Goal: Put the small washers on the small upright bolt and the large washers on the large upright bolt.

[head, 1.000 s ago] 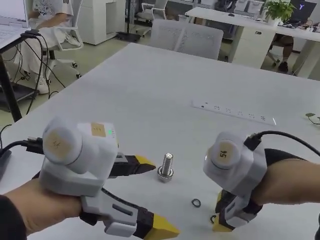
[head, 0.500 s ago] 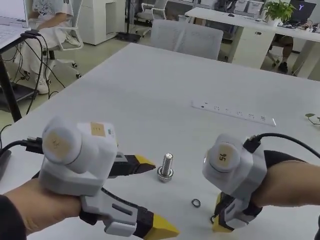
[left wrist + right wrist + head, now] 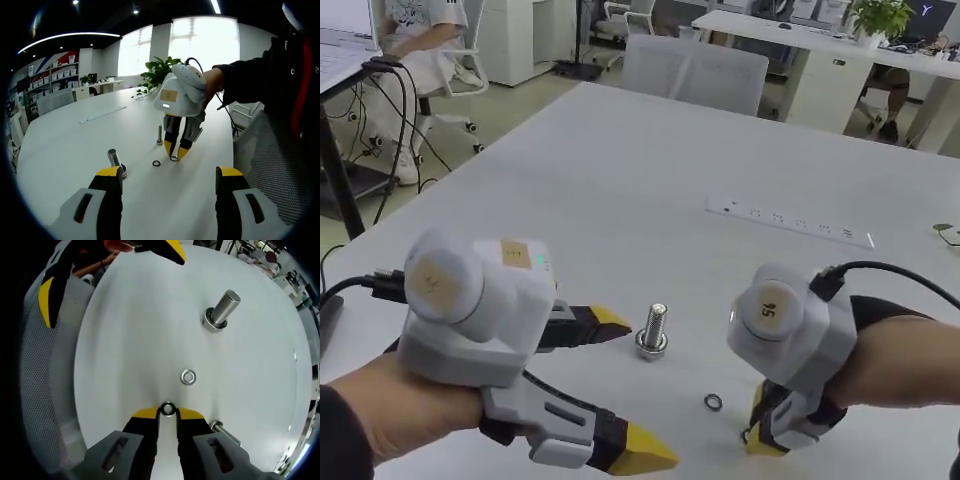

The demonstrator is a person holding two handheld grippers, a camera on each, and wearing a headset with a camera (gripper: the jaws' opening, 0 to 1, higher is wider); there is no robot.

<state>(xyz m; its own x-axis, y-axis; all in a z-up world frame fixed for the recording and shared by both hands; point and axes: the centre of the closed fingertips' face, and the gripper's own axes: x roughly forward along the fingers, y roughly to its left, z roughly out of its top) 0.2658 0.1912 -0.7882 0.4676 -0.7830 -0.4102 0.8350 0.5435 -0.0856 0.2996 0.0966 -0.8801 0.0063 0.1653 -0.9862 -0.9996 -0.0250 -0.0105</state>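
On the white workbench top (image 3: pixel 620 180), near its front edge, the right gripper (image 3: pixel 168 415) is pointed downward with its yellow-tipped jaws drawn nearly together on a small silver metal washer (image 3: pixel 168 408). The washer is pinched by its rim, at or just above the surface. The left gripper (image 3: pixel 169 174) is held wide open and empty, just beside the large upright threaded steel bolt (image 3: pixel 652 330). A second small silver washer (image 3: pixel 713 402) lies flat and loose on the table between that bolt and the right gripper. The small upright steel bolt (image 3: pixel 159 135) stands just beyond the right gripper, as seen in the left gripper view. Two bolts are counted, one large and one small. Two small washers are counted off the bolts, one gripped and one loose. One or more rings can be made out around the foot of the large bolt, but their number cannot be told. The washers are judged very light, rigid, thin and smooth, so one may slip or flip if squeezed off-centre. Hold is best taken across the outer rim, edge to edge, with the hole left free for the thread. The small bolt is judged stiff but easily toppled by a nudge. A long white power strip (image 3: pixel 788 224) lies well apart, farther back.
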